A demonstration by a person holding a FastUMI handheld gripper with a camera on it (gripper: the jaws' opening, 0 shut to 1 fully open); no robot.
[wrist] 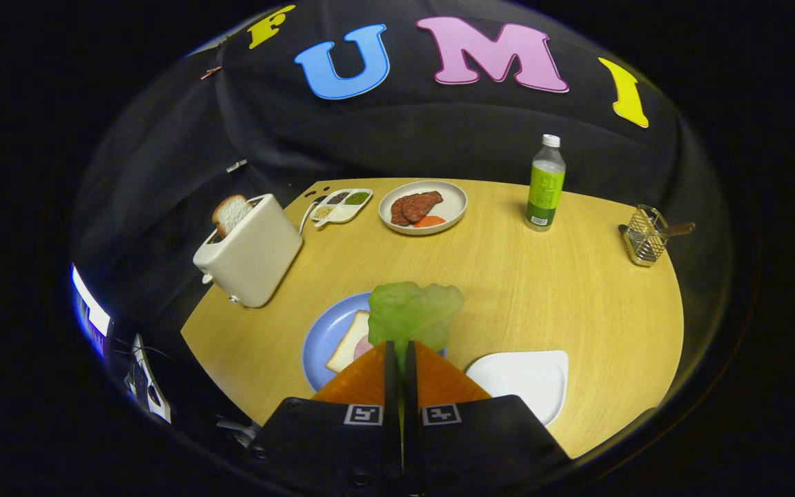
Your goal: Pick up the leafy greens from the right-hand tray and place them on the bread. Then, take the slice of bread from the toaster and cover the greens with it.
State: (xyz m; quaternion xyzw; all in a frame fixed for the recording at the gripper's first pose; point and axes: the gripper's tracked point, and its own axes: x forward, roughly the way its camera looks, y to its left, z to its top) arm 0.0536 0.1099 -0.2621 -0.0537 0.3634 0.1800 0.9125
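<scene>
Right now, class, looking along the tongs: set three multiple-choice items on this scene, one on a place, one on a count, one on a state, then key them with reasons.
1. Where is the slice of bread for covering?
A. in the toaster
B. on the white tray
C. beside the bottle

2. How many bottles stand on the table?
A. none
B. one
C. three

3. What are the tongs doing?
A. open, holding nothing
B. shut on the leafy greens
C. shut on the bottle

Key: 1 A, the slice sticks up from the toaster. 2 B, a single bottle stands beyond the plates. 3 B, both fingers pinch the leafy greens above the blue plate.
</scene>
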